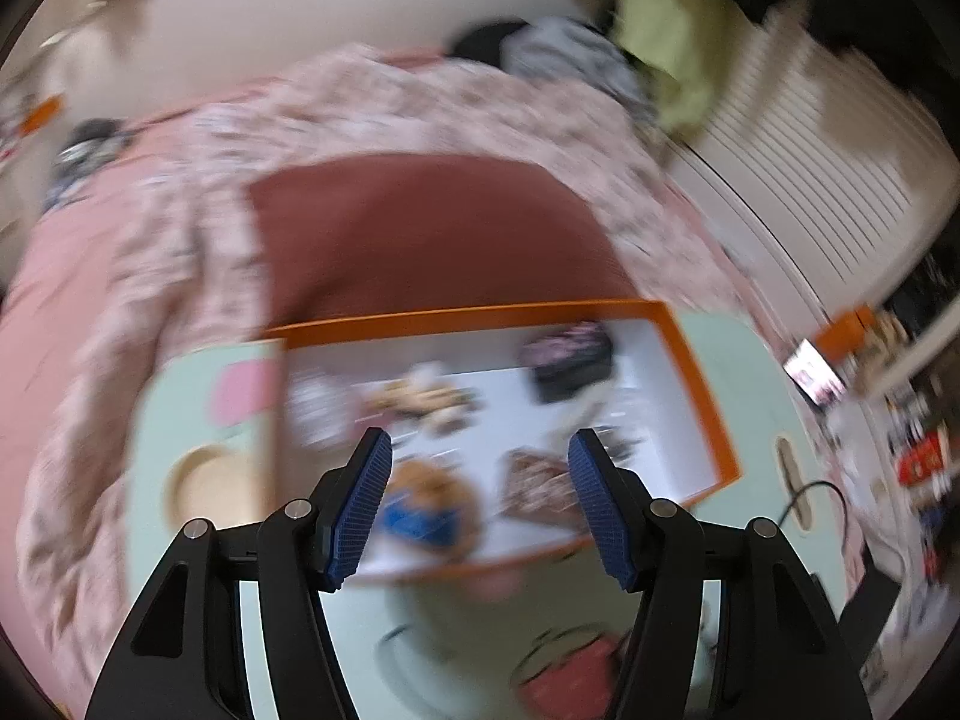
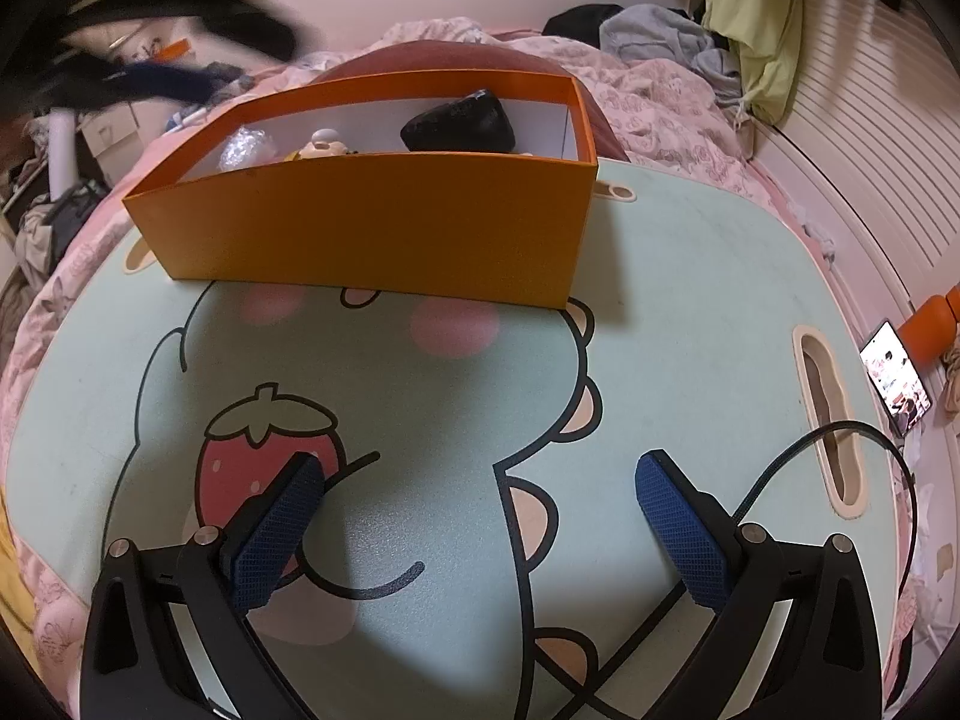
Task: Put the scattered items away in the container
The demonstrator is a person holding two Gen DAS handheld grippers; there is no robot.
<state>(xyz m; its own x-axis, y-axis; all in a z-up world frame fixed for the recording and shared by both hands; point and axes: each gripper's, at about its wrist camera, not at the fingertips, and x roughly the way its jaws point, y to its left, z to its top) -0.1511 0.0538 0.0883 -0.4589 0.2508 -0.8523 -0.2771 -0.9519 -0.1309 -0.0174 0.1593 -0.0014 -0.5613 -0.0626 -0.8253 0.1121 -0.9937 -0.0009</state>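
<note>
At the far edge of the pale green cartoon-printed lap table (image 2: 690, 312), which sits on a bed with a pink floral quilt (image 2: 678, 114), stands the open orange cardboard box with white inner walls (image 2: 372, 222). It already holds a black pouch (image 2: 459, 120), a crinkly clear wrapper (image 2: 240, 147), a small cream figure (image 2: 324, 144) and, in the blurred left view, a blue-and-brown packet (image 1: 423, 504). I see no loose items left on the tabletop itself.

The left gripper (image 1: 480, 501) hangs above the box's interior, its blue-padded fingers apart and empty. The right gripper (image 2: 474, 531) hovers low over the near side of the tabletop, fingers wide apart, holding nothing.

The left view is smeared by motion, so that hand seems to be moving fast; a careless swing could clip the thin orange rim and tip or shove the light box off the far edge onto the quilt. A black cable (image 2: 840, 444) loops across the right side of the tabletop and could snag the right gripper. The table probably rests on soft bedding, so pressing down might rock it.
</note>
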